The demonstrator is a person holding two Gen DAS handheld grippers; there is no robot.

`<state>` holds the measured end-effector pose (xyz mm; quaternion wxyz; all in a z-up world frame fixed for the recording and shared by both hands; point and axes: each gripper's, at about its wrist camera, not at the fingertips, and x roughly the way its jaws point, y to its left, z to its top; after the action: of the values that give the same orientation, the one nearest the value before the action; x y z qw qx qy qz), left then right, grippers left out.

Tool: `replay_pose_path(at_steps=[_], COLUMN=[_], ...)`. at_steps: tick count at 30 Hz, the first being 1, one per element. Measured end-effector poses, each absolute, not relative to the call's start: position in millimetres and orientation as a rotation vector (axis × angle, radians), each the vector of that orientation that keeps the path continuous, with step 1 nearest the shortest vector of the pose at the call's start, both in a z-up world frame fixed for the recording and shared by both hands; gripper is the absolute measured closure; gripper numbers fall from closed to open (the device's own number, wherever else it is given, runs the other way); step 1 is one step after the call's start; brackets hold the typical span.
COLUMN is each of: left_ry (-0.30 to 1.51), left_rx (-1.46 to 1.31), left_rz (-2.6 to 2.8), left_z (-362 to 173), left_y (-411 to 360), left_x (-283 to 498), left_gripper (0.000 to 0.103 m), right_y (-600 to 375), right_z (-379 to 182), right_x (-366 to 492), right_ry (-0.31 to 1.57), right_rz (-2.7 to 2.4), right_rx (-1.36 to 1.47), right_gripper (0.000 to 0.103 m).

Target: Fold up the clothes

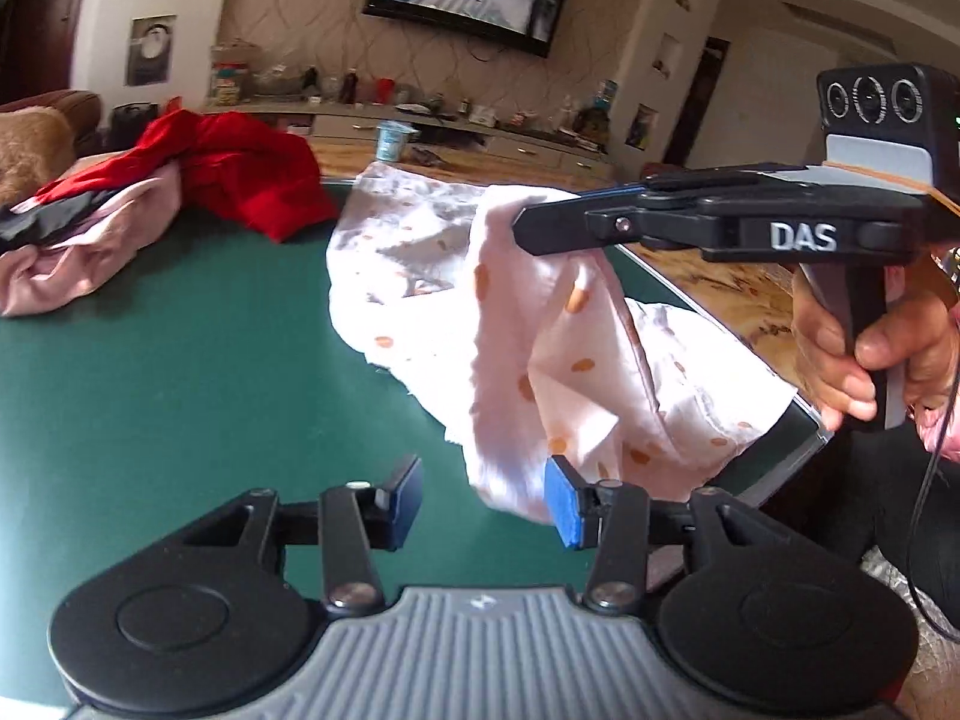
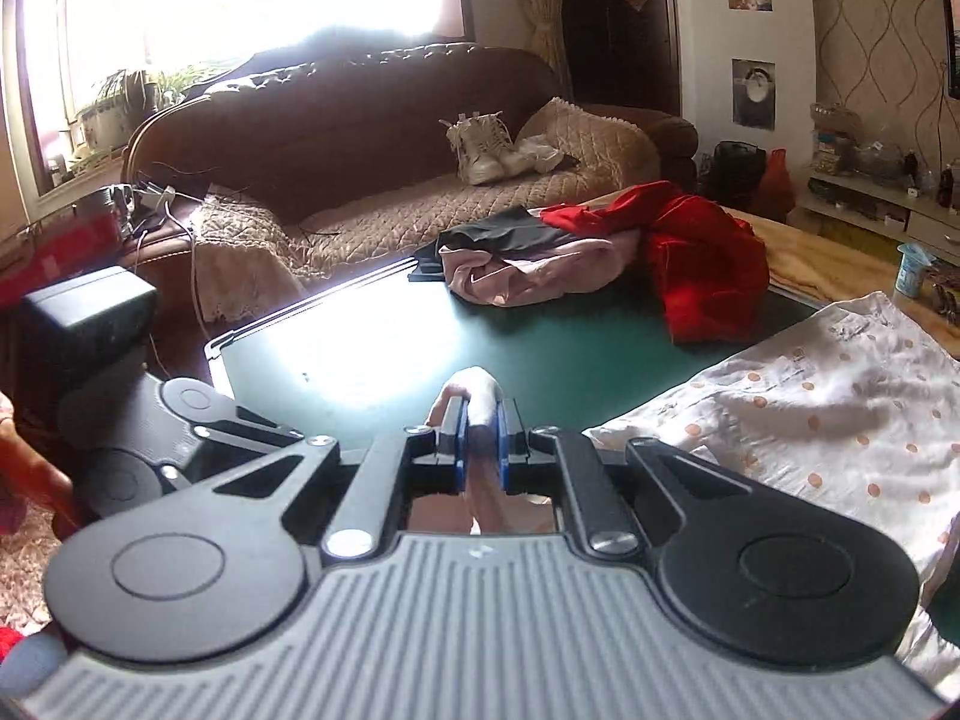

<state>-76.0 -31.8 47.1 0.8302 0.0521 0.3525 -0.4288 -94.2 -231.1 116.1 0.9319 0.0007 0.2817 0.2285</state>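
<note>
We see the L gripper [image 1: 483, 501] half open, nothing btwn its fingers; the pale pink orange-dotted cotton garment [image 1: 540, 324] hangs just by its R finger, over the green table's [image 1: 180, 390] right edge. R gripper [image 2: 480, 432] pinches a fold.

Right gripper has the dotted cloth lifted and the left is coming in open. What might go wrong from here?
1. The right gripper pinches only a small bunched tip of the dotted cloth; it may slip out.
2. The left gripper is open, the cloth brushing just one pad; closing now may catch a stray fold, not an edge.
3. Part of the cloth overhangs the green table at its near corner and could drag the rest off.
</note>
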Motion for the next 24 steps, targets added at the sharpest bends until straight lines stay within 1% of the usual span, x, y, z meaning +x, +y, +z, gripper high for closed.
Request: replay_pose_path(at_steps=[2,3,4,6,8,13,14,15,16,18,21,23,24], left_ry=[0.744,0.740,0.735,0.722,0.690,0.585,0.565,0.549,0.537,0.575,0.699,0.743,0.755], left_rx=[0.146,0.164,0.177,0.203,0.225,0.299,0.338,0.394,0.443,0.486,0.517,0.493,0.461], left_rz=[-0.943,-0.957,-0.965,-0.975,-0.959,-0.857,-0.828,-0.797,-0.771,-0.786,-0.824,-0.826,-0.825], left_z=[46,46,46,48,54,78,80,78,76,65,44,36,35], left_y=[-42,-45,-47,-50,-48,-35,-33,-34,-34,-33,-31,-24,-20], left_x=[-70,-68,-67,-66,-66,-78,-83,-89,-94,-101,-105,-107,-107], left_gripper=[0.053,0.056,0.070,0.090,0.098,0.098,0.098,0.098,0.098,0.097,0.087,0.085,0.081], right_y=[-234,-234,-235,-235,-231,-215,-208,-201,-194,-178,-161,-158,-158], right_z=[116,115,115,114,113,106,102,97,91,77,57,49,46], right_x=[-97,-98,-99,-100,-100,-104,-104,-104,-104,-105,-107,-110,-112], right_ry=[0.563,0.557,0.551,0.542,0.532,0.516,0.526,0.538,0.558,0.605,0.685,0.726,0.740], right_rz=[0.467,0.465,0.460,0.454,0.446,0.434,0.443,0.455,0.474,0.502,0.528,0.519,0.514], right_rx=[0.005,0.006,0.008,0.005,-0.009,-0.030,-0.034,-0.038,-0.042,-0.050,-0.065,-0.065,-0.059], right_gripper=[0.091,0.091,0.091,0.091,0.090,0.087,0.084,0.075,0.071,0.055,0.053,0.053,0.053])
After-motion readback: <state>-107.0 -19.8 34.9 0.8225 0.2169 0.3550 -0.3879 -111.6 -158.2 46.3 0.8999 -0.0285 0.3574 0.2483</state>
